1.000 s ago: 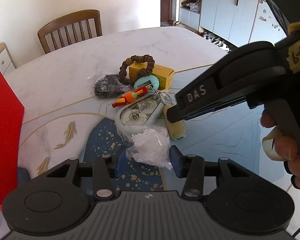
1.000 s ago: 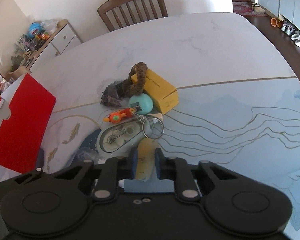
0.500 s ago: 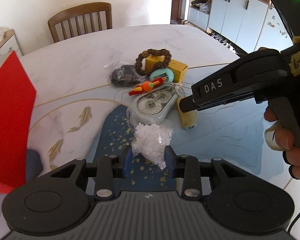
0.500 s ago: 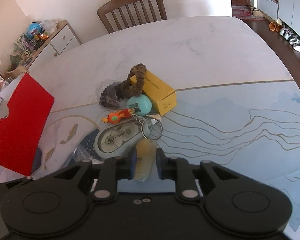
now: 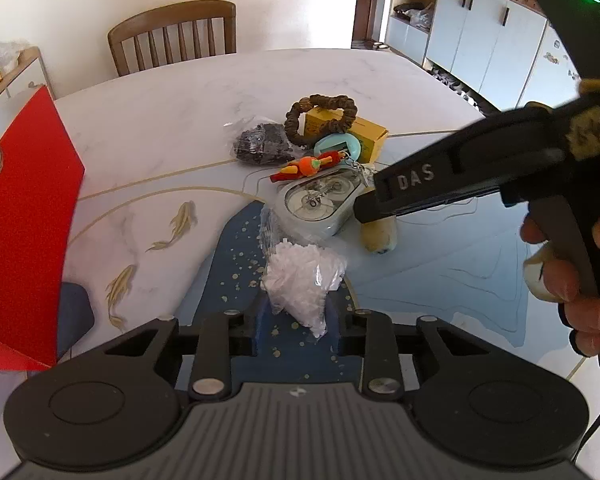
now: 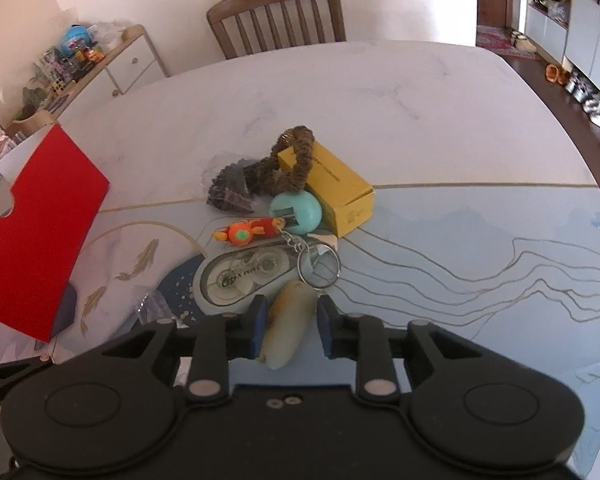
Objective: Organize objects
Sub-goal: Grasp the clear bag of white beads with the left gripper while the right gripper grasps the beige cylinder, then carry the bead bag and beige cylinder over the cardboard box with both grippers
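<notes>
On the near part of the marble-patterned table point(image 6: 400, 92) sits a small heap of odds and ends. The left gripper point(image 5: 298, 320) has a clear bag of white bits point(image 5: 300, 276) between its blue pads; its jaws are closing and the pads press the bag's lower end on both sides. Just beyond the bag lies a correction tape dispenser point(image 5: 320, 204), and to its right a pale yellow tube point(image 6: 290, 320). The right gripper point(image 6: 290, 328) straddles that tube, jaws opening, with a visible gap on the right pad's side; whether the left pad touches the tube I cannot tell. A metal key ring point(image 6: 319, 268) rests at the tube's far end, chained to an orange toy keychain point(image 6: 248, 232). Farther back are a teal round thing point(image 6: 296, 212), a yellow box point(image 6: 332, 184) with a brown braided ring point(image 6: 292, 164) leaning on it, and a bag of dark pieces point(image 6: 230, 188). A red folder point(image 6: 36, 232) stands at the left edge. A hand point(image 5: 572, 268) grips the right tool's handle.
</notes>
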Demonstrator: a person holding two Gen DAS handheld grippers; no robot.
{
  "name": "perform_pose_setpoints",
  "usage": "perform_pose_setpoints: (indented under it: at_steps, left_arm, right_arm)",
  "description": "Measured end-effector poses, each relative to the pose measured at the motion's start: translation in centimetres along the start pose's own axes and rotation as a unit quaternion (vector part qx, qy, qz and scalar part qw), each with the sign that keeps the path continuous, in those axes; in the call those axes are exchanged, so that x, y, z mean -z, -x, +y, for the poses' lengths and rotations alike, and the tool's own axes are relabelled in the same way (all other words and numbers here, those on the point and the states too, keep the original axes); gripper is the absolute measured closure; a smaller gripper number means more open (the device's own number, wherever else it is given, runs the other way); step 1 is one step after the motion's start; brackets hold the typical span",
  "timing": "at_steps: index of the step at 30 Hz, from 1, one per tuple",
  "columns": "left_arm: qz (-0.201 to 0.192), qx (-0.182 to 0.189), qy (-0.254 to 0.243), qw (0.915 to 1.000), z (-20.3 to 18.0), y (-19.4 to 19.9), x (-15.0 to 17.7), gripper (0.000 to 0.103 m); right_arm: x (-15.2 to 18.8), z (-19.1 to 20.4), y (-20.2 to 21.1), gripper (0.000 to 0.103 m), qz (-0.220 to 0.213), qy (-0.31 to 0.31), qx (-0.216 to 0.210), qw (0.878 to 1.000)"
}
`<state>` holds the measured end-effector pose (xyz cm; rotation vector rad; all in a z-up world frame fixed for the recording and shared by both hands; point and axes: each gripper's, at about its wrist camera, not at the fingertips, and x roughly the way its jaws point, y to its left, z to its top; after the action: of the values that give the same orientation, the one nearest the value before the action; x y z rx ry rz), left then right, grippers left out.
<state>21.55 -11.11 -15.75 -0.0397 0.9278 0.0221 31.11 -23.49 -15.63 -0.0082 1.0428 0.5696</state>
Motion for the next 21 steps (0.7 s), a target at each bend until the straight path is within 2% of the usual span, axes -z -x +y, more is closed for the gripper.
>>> perform_pose_setpoints:
  at_steps: [9, 21]
  left_arm:
    - [-0.005, 0.005, 0.019, 0.9998, 1.0, 0.8, 0.3, 0.084]
    - [-0.038, 0.019, 0.043, 0.9982, 3.1, 4.5, 0.4, 0.090]
  right_arm:
    - [1.2, 0.6, 2.7, 0.087, -0.022, 0.029, -0.012, 0.999]
    - [1.9, 1.0, 7.0, 0.087, -0.039, 0.030, -0.035, 0.998]
